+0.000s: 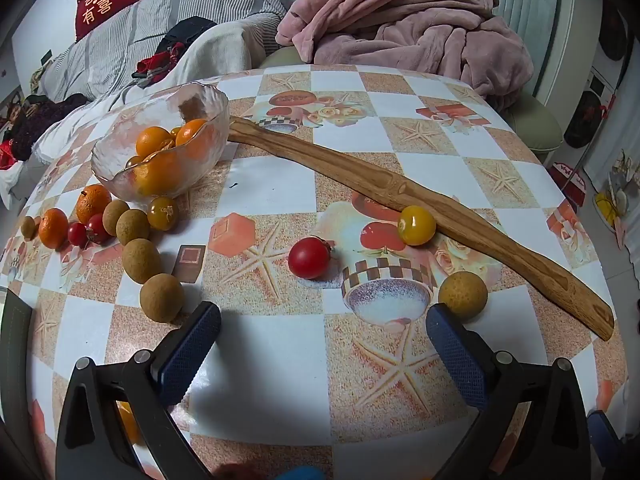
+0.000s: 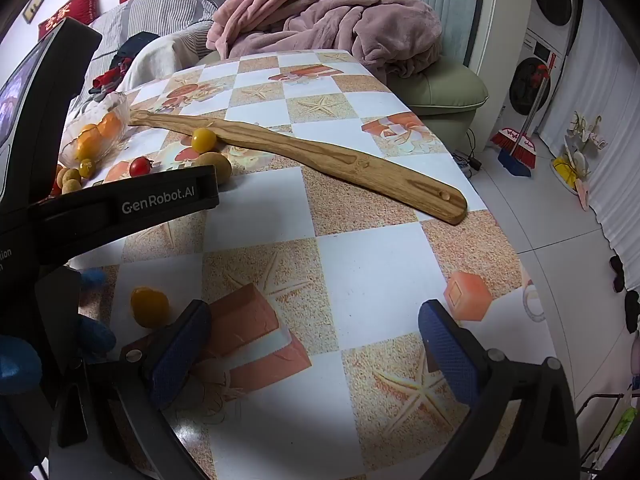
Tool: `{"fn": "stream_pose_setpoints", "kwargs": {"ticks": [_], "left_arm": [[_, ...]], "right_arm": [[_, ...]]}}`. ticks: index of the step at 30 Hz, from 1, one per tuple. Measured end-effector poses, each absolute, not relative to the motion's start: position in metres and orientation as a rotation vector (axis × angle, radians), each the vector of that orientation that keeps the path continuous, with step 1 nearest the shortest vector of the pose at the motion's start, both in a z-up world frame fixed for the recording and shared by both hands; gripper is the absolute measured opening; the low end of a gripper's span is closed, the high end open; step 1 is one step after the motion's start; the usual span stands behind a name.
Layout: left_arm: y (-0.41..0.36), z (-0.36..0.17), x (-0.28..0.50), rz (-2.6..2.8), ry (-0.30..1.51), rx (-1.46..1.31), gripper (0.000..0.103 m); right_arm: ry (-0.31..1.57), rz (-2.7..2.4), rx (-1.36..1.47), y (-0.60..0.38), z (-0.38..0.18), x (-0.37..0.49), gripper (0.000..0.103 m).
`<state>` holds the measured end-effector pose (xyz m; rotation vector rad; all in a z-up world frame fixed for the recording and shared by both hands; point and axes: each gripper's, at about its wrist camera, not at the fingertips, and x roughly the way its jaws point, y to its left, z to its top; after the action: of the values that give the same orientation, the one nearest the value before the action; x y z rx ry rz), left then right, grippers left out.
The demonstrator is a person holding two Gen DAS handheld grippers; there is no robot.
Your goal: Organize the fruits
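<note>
Setting: a lived-in home. Evidence: striped sofa (image 1: 160, 20) with red cushions (image 1: 108, 4), pink blanket (image 1: 404, 20) on a chair, broom (image 2: 520, 148), washing machine (image 2: 532, 84), patterned cloth on the surface (image 1: 400, 92).

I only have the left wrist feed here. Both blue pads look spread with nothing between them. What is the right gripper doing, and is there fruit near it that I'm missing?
Observer: The right gripper is open and empty, over bare tablecloth.
Operator: Any fruit close to it?
Observer: Yes, a small yellow-orange fruit sits just beyond its left finger, apart from it.
Operator: Where does my wooden stick end?
Observer: The wooden stick ends short of the table's right edge, with a small hole near that end.
</note>
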<state>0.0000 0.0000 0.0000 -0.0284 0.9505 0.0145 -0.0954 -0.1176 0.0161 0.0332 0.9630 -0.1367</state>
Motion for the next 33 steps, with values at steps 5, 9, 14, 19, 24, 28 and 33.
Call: {"fn": "stream_pose_setpoints", "kwargs": {"ticks": [5,9,14,19,24,28,33], "left_arm": [[0.0,0.005,0.005,-0.025,1.019,0.025,0.103],[0.014,0.033,-0.002,-0.052,0.977,0.02,0.103],[0.05,0.067,-0.03,-0.075,0.928,-0.018,0.103],[0.097,0.072,-0.046,-0.023,1.008,0.029,0.103],[0.136,0.058,-0.063,0.044,1.113,0.034,0.103],[0.154,0.052,-0.071,0.068,1.159,0.026,0.103],[0.158,0.052,-0.074,0.064,1.183,0.026,0.103]], "right_arm": [[0.989,-0.132,0.029,-0.119,0.018,-0.097,0.103],[1.088,-0.135,0.023,-0.119,0.022,-0.086,0.103],[1.107,-0.143,0.063,-0.119,0.037,-0.094,0.103],[1.139,-0.12,0.088,-0.108,0.056,-0.089,0.103],[1.171,-0.067,0.089,-0.085,0.069,-0.083,0.103],[1.176,-0.036,0.075,-0.067,0.076,-0.08,0.103],[1.183,-0.012,0.093,-0.055,0.08,-0.077,0.103]]}}
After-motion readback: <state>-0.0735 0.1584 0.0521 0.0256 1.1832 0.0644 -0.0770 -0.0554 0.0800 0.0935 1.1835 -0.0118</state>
